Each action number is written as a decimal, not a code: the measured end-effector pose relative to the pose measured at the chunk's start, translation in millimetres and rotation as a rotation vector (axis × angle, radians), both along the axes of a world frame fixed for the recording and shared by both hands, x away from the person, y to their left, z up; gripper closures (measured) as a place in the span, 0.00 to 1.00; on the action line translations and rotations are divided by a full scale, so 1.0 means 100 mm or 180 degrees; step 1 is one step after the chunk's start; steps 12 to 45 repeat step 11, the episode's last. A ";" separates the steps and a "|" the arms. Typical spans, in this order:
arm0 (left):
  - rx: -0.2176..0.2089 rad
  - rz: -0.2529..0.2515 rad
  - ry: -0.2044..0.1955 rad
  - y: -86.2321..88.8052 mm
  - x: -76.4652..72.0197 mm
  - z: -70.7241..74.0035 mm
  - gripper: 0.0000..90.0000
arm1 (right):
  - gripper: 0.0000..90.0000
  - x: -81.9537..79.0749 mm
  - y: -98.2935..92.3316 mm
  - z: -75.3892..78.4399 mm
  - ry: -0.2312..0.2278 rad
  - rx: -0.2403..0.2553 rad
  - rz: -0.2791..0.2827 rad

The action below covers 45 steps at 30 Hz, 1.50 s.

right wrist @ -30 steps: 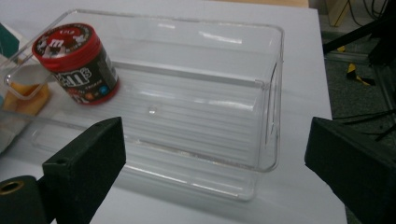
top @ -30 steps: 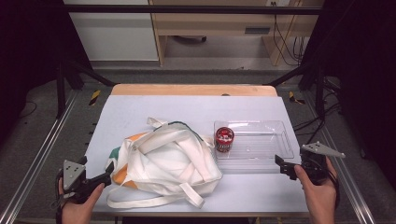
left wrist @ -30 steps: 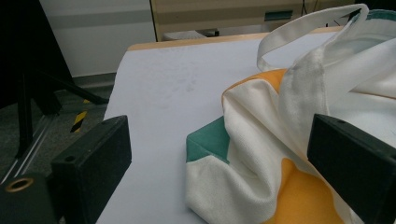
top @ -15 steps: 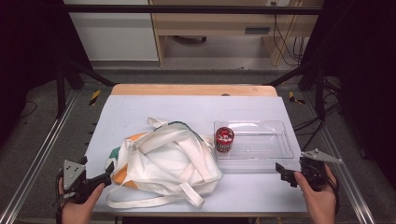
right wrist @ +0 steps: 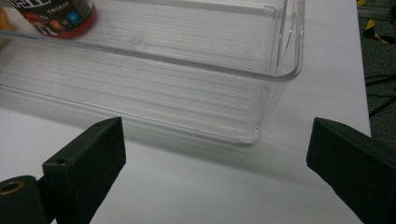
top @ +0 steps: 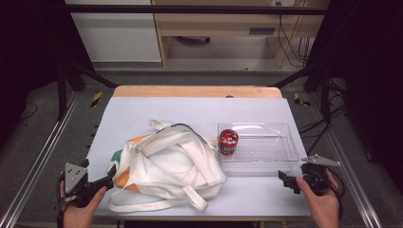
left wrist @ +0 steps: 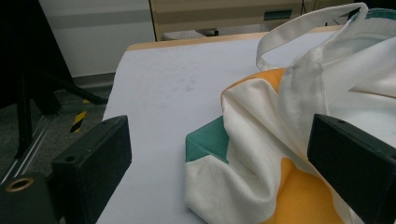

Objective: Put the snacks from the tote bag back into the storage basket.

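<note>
Tote bag (top: 166, 166) lies slumped on the table (top: 142, 114), white canvas with orange and green panels, straps loose across its top and one strap looped out along the near edge. Left gripper (top: 110, 175) sits right at the bag's near-left corner, jaws spread wide; in the left gripper view the green and orange corner of the bag (left wrist: 261, 154) fills the gap between the jaws and reaches the right-hand one, whether touching I cannot tell. Nothing is gripped. Ahead of that gripper and to its left is bare tabletop up to the wooden far edge. Just beyond the bag on its right side sits a clear plastic tray (top: 280, 159), nearly touching the bag. A red can (top: 228, 142) stands upright in the tray's end nearest the bag. Right gripper (top: 286, 179) rests near the table's front edge, just short of the tray's near wall, jaws spread and empty. In the right gripper view the tray's near right corner (right wrist: 247, 135) is straight ahead between the jaws, and the can's base (right wrist: 56, 18) is far ahead to the left, behind the tray wall. Only bare table lies between the jaws and the tray.
</note>
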State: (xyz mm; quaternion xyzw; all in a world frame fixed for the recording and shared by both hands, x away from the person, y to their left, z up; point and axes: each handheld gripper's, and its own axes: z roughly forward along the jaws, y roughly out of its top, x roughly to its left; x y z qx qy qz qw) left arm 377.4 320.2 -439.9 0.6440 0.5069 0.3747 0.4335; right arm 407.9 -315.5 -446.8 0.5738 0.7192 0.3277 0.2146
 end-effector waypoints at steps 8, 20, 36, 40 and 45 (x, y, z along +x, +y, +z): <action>0.0000 -0.0001 0.0001 0.00 0.00 0.00 0.07 | 0.06 0.02 -0.01 -0.09 0.0139 -0.0011 0.0023; 0.0007 -0.0004 0.0002 -0.01 0.00 0.00 0.07 | 0.06 0.02 -0.01 -0.10 0.0135 0.0002 0.0033; 0.0007 -0.0004 0.0002 -0.01 0.00 0.00 0.07 | 0.06 0.02 -0.01 -0.10 0.0135 0.0002 0.0033; 0.0007 -0.0004 0.0002 -0.01 0.00 0.00 0.07 | 0.06 0.02 -0.01 -0.10 0.0135 0.0002 0.0033; 0.0007 -0.0004 0.0002 -0.01 0.00 0.00 0.07 | 0.06 0.02 -0.01 -0.10 0.0135 0.0002 0.0033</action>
